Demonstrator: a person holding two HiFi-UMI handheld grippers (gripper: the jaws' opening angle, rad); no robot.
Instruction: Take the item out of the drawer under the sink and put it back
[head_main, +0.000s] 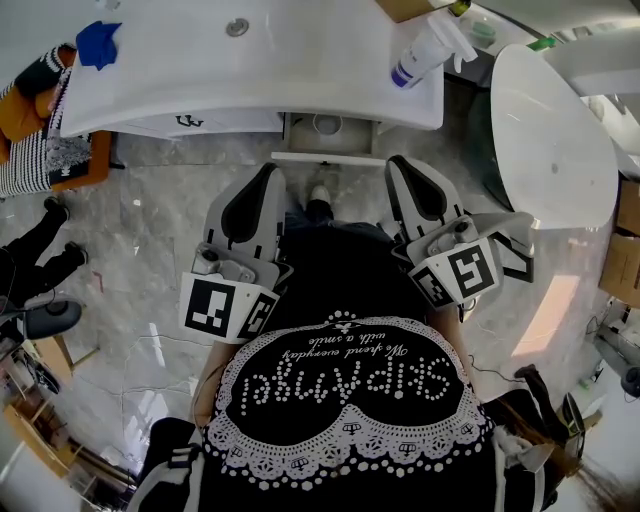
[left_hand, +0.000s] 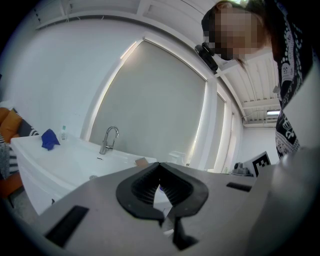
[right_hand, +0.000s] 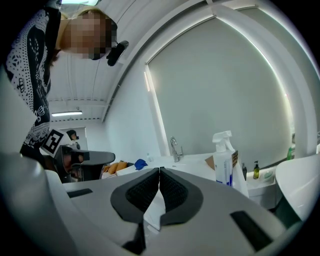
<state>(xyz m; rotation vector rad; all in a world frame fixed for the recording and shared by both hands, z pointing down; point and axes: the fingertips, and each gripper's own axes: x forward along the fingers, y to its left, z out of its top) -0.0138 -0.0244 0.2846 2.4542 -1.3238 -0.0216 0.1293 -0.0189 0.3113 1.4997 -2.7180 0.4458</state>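
Black shirt (head_main: 340, 300); open drawer (head_main: 328, 158), round item (head_main: 327, 123)

Bright, even light fills all 3 views. A warm sun patch (head_main: 556, 312) falls on the grey marble floor (head_main: 150, 260), and the glossy white sink counter (head_main: 200, 90) nearly washes out. In both gripper views a tall grey window panel (left_hand: 160, 105) glows along its rims and a ceiling strip lamp (right_hand: 80, 114) burns white. Fisheye bending curves the walls, corners vignette to black, and the nearest surfaces blur.
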